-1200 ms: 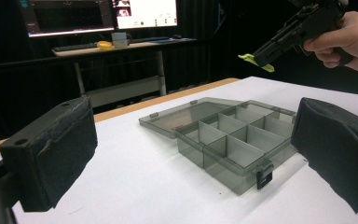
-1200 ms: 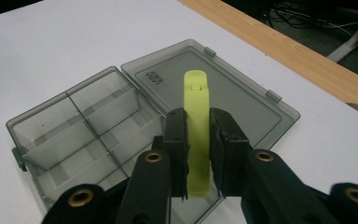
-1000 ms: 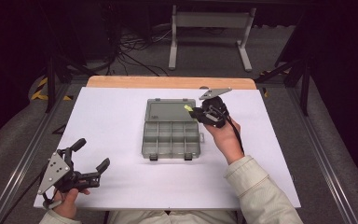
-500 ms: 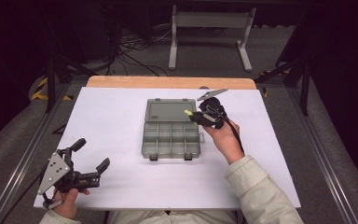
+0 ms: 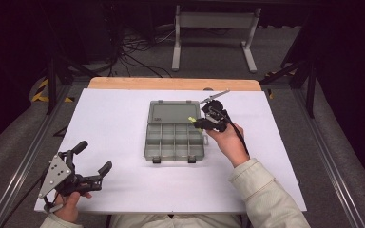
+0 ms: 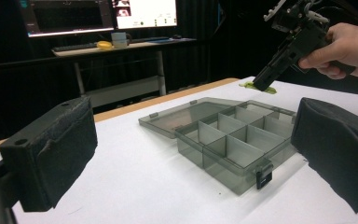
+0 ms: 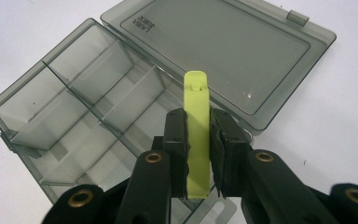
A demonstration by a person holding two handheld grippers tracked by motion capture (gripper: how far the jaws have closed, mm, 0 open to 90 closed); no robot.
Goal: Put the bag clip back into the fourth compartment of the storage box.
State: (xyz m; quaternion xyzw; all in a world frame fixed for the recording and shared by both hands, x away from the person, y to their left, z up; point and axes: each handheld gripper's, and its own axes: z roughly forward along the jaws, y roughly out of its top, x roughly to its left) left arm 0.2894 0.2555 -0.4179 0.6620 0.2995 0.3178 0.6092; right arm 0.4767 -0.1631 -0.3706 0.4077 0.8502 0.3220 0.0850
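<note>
1. Looking at progress, I'd call it roughly midway: the right hand-held gripper [image 7: 198, 156] is clamped on a small lime-green clip [image 7: 197, 135], jaws pressed against both its sides, and it's up off the tabletop [image 5: 123, 123].
2. That clip hangs over the far right corner of the grey organizer box [image 5: 175, 141], right around where the row of compartments meets the flipped-open lid [image 5: 173, 113]. From the high view the green bit [image 5: 191, 119] sits just at the gripper's tip, above the box edge.
3. So the pick-up looks done. What's left, as far as I can judge: lower the clip into one of the compartments, let go, and probably shut the lid after.
4. Every compartment I can see looks empty, so nothing has been sorted in yet.
5. The left hand-held gripper [image 5: 91, 159] is parked near the front left corner of the tabletop, jaws spread wide apart with nothing between them, well away from the box. It isn't part of the action right now.
</note>
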